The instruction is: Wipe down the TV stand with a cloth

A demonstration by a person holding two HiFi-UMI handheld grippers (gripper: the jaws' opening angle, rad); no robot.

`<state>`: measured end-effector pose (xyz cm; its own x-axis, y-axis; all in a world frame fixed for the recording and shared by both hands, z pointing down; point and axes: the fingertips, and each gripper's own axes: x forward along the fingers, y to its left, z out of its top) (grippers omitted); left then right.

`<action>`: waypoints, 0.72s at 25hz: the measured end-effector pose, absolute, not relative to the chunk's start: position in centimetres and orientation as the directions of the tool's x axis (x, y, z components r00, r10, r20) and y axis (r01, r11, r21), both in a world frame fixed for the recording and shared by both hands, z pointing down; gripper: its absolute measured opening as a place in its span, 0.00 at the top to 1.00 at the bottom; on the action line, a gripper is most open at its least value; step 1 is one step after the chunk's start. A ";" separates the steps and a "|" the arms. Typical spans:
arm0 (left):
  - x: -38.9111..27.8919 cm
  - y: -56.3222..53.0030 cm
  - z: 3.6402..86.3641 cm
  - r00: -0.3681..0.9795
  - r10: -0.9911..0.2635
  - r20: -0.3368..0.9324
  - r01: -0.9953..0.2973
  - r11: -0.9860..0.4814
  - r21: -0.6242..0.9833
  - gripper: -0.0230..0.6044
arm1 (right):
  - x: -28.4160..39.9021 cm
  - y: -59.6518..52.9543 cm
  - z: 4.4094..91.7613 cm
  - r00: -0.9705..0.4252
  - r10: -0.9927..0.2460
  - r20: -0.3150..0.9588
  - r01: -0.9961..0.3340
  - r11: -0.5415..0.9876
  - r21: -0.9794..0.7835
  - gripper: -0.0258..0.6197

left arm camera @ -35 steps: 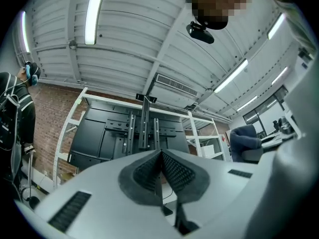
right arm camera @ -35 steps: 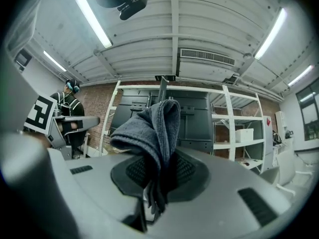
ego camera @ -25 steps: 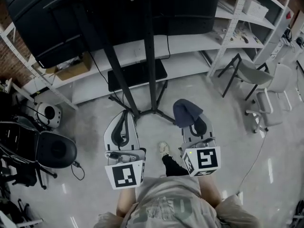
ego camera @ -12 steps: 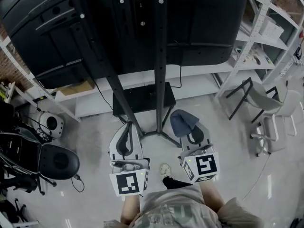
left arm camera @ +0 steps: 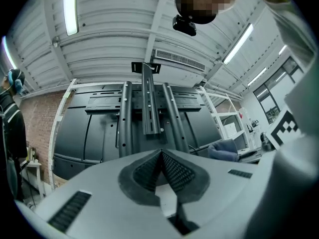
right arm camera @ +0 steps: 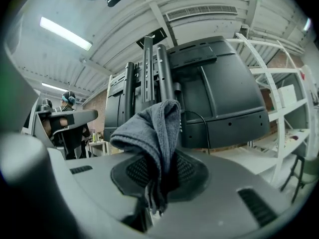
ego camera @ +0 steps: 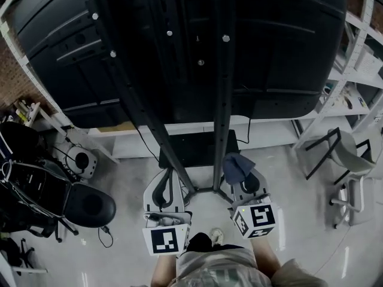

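Cloth held ready before the TV stand [ego camera: 220, 100]; wiping not yet begun.
Your right gripper [ego camera: 242, 177] clamps the grey cloth [ego camera: 236, 163] near the stand's base; your left gripper [left arm camera: 160, 157] is closed and empty. Next, press the cloth to a post.

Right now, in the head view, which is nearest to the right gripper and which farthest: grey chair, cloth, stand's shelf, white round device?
1. cloth, in its jaws.
2. stand's shelf, just ahead, left.
3. grey chair, to the right.
4. white round device, far left.
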<state>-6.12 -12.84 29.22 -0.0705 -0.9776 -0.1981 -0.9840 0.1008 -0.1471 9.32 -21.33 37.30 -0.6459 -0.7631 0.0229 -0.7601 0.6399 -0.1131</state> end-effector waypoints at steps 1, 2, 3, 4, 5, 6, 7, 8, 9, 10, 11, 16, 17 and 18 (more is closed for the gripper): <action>-6.5 -13.1 29.2 -0.076 -0.978 -0.194 -0.983 0.106 -0.151 0.94 | 9.0 -21.7 37.1 -0.649 -0.760 0.020 -0.757 0.643 -0.118 0.87; -6.9 -13.5 29.2 -0.079 -0.978 -0.191 -0.983 0.109 -0.151 0.94 | 8.7 -21.9 36.9 -0.652 -0.758 0.014 -0.754 0.646 -0.120 0.87; -7.2 -13.9 29.2 -0.078 -0.979 -0.190 -0.983 0.107 -0.150 0.94 | 8.5 -22.2 36.6 -0.652 -0.758 0.007 -0.753 0.646 -0.122 0.87; -7.6 -14.4 29.1 -0.074 -0.978 -0.194 -0.984 0.103 -0.148 0.94 | 8.3 -22.5 36.3 -0.650 -0.760 -0.002 -0.754 0.645 -0.122 0.87; -7.9 -15.0 28.9 -0.069 -0.977 -0.201 -0.984 0.099 -0.146 0.94 | 8.1 -22.8 36.0 -0.646 -0.763 -0.012 -0.757 0.642 -0.122 0.87; -8.2 -15.5 28.7 -0.065 -0.976 -0.207 -0.985 0.096 -0.143 0.94 | 8.0 -23.1 35.6 -0.642 -0.767 -0.021 -0.759 0.639 -0.122 0.87; -8.3 -15.9 28.6 -0.062 -0.976 -0.210 -0.986 0.093 -0.140 0.94 | 7.9 -23.2 35.3 -0.638 -0.770 -0.027 -0.762 0.636 -0.123 0.87; -8.4 -16.2 28.4 -0.059 -0.976 -0.210 -0.986 0.089 -0.138 0.94 | 7.9 -23.3 35.0 -0.635 -0.772 -0.029 -0.764 0.633 -0.124 0.87; -8.4 -16.5 28.2 -0.053 -0.976 -0.211 -0.988 0.082 -0.134 0.94 | 7.9 -23.2 34.7 -0.633 -0.773 -0.030 -0.765 0.632 -0.123 0.87; -8.3 -16.7 28.0 -0.045 -0.976 -0.213 -0.989 0.074 -0.129 0.94 | 8.0 -23.1 34.5 -0.633 -0.774 -0.033 -0.766 0.632 -0.121 0.87; -8.2 -17.0 27.9 -0.035 -0.976 -0.215 -0.990 0.063 -0.125 0.94 | 8.0 -23.1 34.3 -0.631 -0.775 -0.038 -0.767 0.631 -0.118 0.87; -8.1 -17.9 27.4 0.010 -0.976 -0.217 -0.992 0.017 -0.122 0.94 | 7.9 -23.2 33.0 -0.606 -0.792 -0.067 -0.786 0.610 -0.103 0.87; -8.3 -17.9 27.3 0.014 -0.976 -0.218 -0.992 0.014 -0.122 0.94 | 7.8 -23.2 32.8 -0.604 -0.794 -0.075 -0.788 0.608 -0.095 0.87; -8.4 -18.0 27.3 0.015 -0.975 -0.221 -0.993 0.012 -0.121 0.94 | 7.6 -23.2 32.5 -0.601 -0.795 -0.082 -0.790 0.607 -0.087 0.87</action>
<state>-8.41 -17.96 27.25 0.0154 -0.9752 -0.2208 -0.9926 0.0116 -0.1206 7.63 -23.20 32.49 -0.6015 -0.7946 -0.0824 -0.7900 0.6069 -0.0869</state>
